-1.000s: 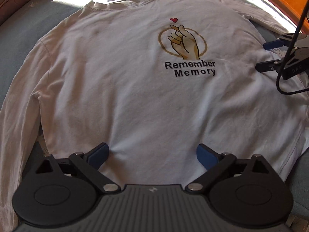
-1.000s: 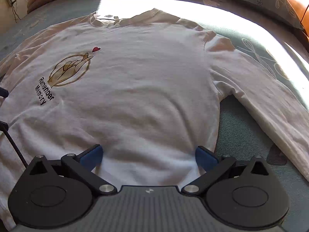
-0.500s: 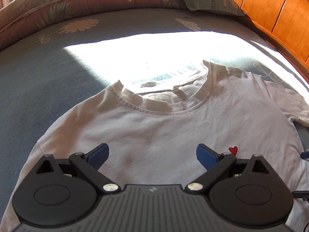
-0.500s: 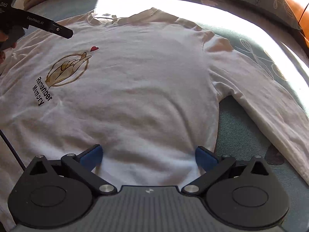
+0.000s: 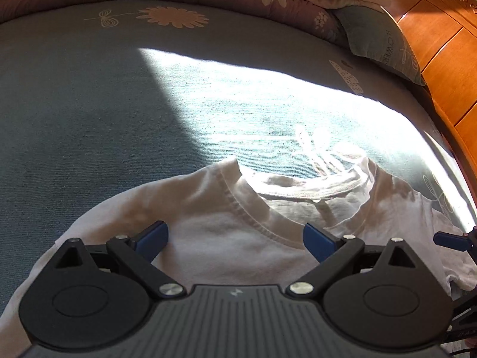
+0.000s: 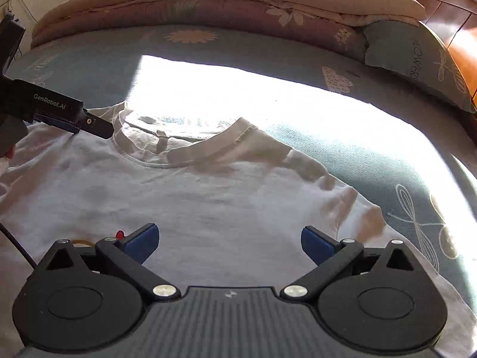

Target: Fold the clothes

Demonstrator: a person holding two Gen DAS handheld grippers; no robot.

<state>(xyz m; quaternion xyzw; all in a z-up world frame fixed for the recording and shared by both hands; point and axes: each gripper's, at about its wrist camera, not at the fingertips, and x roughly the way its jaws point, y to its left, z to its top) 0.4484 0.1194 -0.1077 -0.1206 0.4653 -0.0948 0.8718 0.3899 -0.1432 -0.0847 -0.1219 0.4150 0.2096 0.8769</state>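
A white shirt (image 6: 208, 203) lay flat on the bed (image 5: 89, 104), filling the lower frame; left gripper (image 5: 235, 238) and right gripper (image 6: 228, 240) hovered, jaws wide, empty, probably about to pinch the shoulders

A home bedroom: a bed (image 6: 208, 68) with a blue flower-print sheet, a rolled floral quilt (image 6: 208, 3) and a pillow (image 6: 417, 59) ahead of the claw, and a wooden headboard (image 5: 441, 44) at far right.
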